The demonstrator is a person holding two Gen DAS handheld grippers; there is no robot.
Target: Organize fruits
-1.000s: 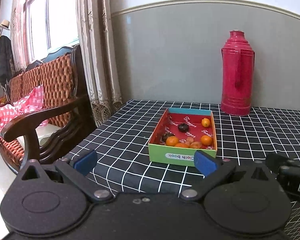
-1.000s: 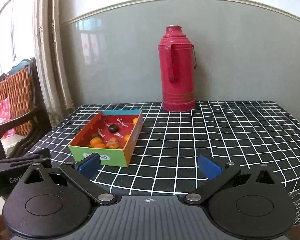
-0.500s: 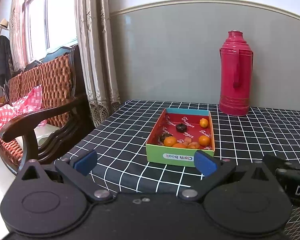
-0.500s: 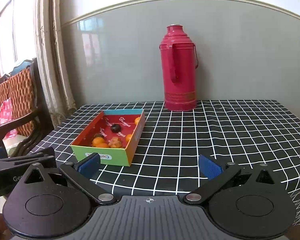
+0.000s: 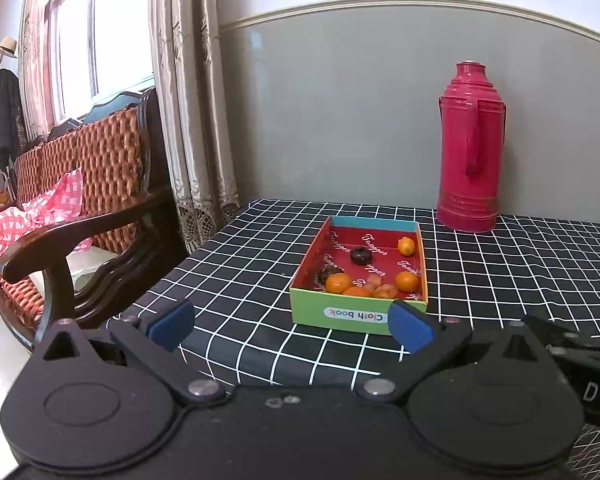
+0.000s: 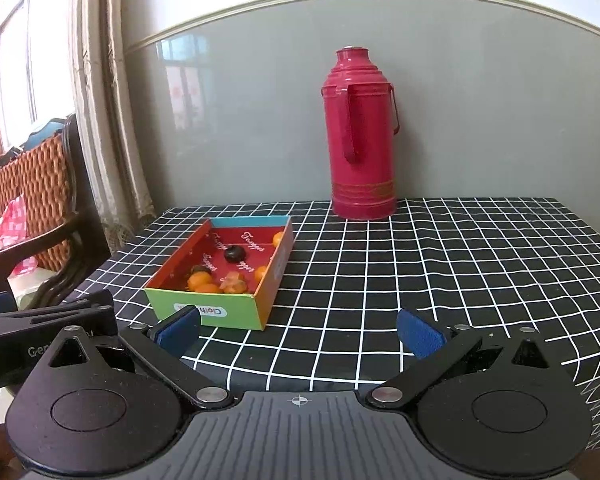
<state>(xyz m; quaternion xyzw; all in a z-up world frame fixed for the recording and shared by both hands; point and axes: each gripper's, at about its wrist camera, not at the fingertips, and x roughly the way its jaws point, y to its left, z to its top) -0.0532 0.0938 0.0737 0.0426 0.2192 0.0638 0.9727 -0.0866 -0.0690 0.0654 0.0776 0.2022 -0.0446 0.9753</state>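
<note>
A grey-panelled wall backs a table under a black checked cloth point(image 5: 260, 264), with a red thermos point(image 5: 471, 152) standing at the far edge and a wooden sofa point(image 5: 80, 184) by the curtained window to the left. On the cloth sits an open cardboard box point(image 5: 358, 314), and all the fruits point(image 5: 364, 280) in sight lie inside it: several small orange ones bunched toward the near wall, one more in the far right corner, and two dark ones, which may be plums, though they are too small to be sure. Over the last second the box has slid slightly across both views while the fruit kept its places, so only the cameras have drifted. The left gripper point(image 5: 291, 322) and right gripper point(image 6: 299, 332) both hang short of the table edge, fingers spread wide and holding nothing. This fits either fruit already gathered or fruit waiting to be sorted out.
</note>
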